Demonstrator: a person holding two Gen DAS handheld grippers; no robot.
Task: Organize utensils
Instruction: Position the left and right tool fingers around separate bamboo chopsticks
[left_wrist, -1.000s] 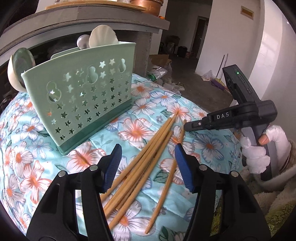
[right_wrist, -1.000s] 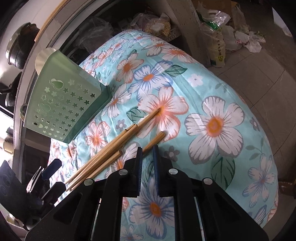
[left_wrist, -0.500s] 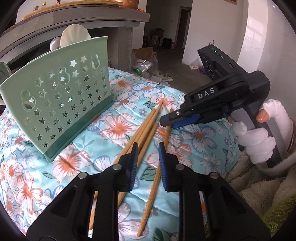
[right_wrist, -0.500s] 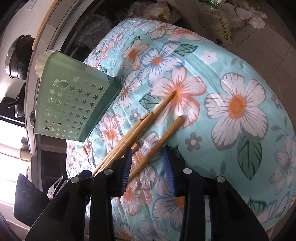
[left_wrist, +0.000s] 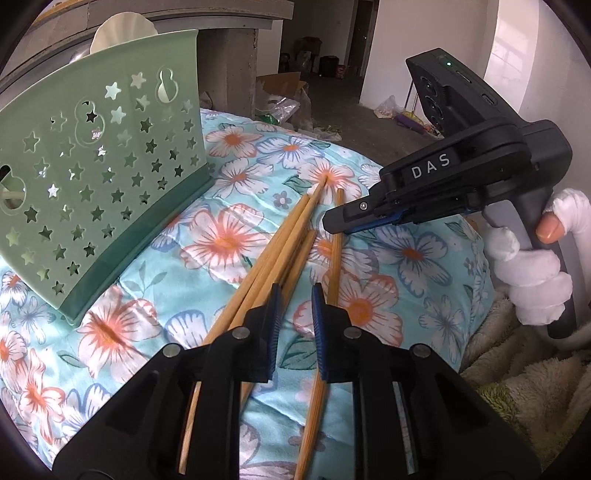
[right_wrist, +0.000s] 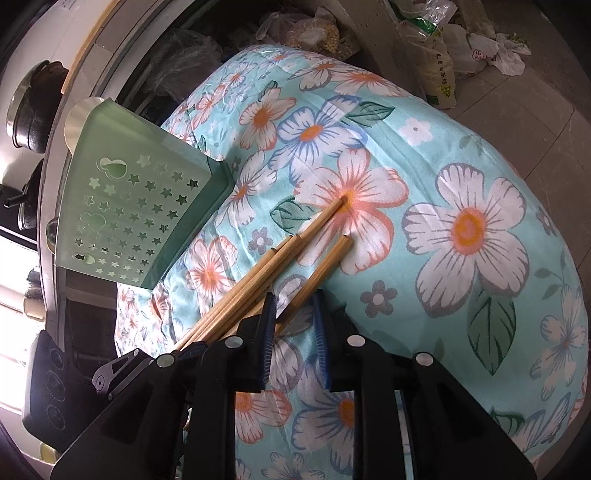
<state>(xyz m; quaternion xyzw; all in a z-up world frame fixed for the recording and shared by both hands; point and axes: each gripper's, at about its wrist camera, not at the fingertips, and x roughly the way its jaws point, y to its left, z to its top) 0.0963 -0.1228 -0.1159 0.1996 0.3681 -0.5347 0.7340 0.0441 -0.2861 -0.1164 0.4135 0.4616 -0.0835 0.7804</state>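
Several wooden chopsticks (left_wrist: 291, 236) lie in a loose bundle on the floral cloth (left_wrist: 410, 254), with one single chopstick (left_wrist: 335, 240) apart on the right. A green perforated utensil holder (left_wrist: 99, 162) stands to their left with spoons in it. My left gripper (left_wrist: 295, 314) hovers over the near ends, its jaws a narrow gap apart with nothing between them. My right gripper (right_wrist: 293, 328) has its jaws part open around the single chopstick (right_wrist: 317, 273), not closed on it. It also shows in the left wrist view (left_wrist: 336, 225), above the far ends of the chopsticks.
The cloth-covered surface (right_wrist: 480, 229) drops off to a tiled floor (right_wrist: 535, 92) with bags and clutter (right_wrist: 443, 44). A grey counter (left_wrist: 229, 18) stands behind the holder (right_wrist: 140, 214). A fluffy cream fabric (left_wrist: 524, 387) lies at the right.
My left gripper narrowed from wide open to a small gap and moved forward over the chopsticks. My right gripper opened from shut and came to straddle the single chopstick.
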